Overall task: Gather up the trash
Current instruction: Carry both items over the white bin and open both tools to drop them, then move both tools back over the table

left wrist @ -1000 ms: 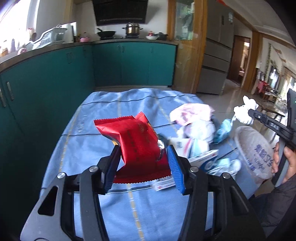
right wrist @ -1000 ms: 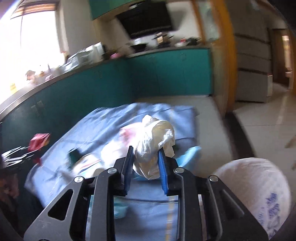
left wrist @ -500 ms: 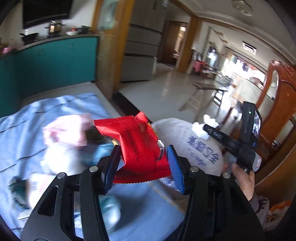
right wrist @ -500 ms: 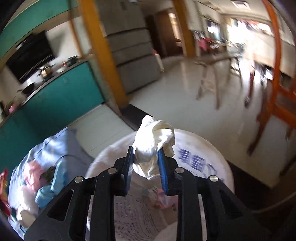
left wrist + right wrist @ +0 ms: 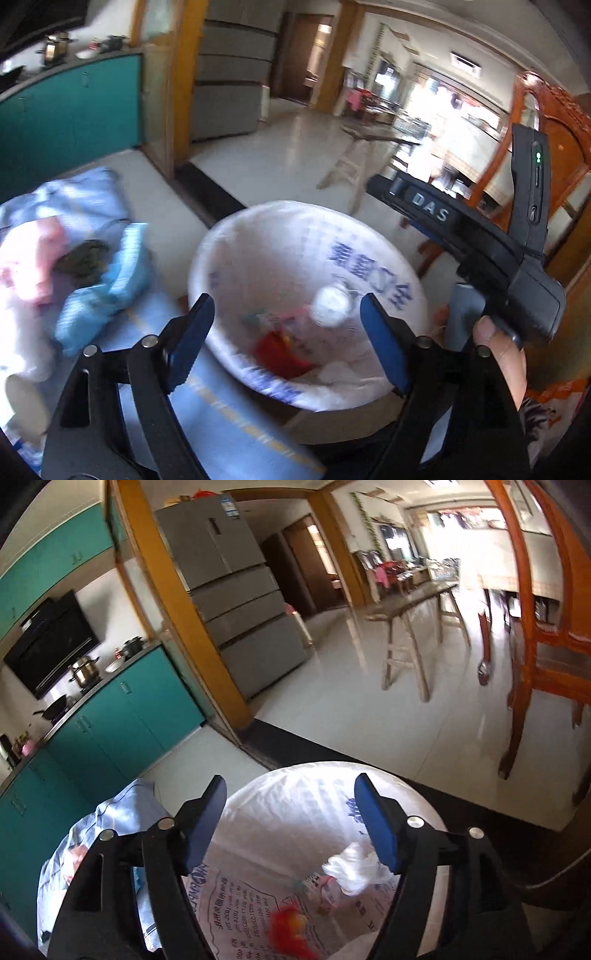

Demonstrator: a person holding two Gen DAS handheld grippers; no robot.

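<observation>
Left wrist view: left gripper (image 5: 286, 341), fingers spread wide and holding nothing, above a white bag-lined bin (image 5: 221, 254) printed with blue characters. Inside lie a glossy red wrapper (image 5: 279, 352) and a crumpled white plastic wad (image 5: 330, 306). Right gripper (image 5: 380, 184) enters from the right. Blue and pink bags (image 5: 107, 280) remain on the blue-clothed table (image 5: 229, 417). Right wrist view: right gripper (image 5: 291, 819), fingers equally wide and empty, over the bin (image 5: 295, 786); white wad (image 5: 351, 871), blurred red wrapper (image 5: 291, 930).
</observation>
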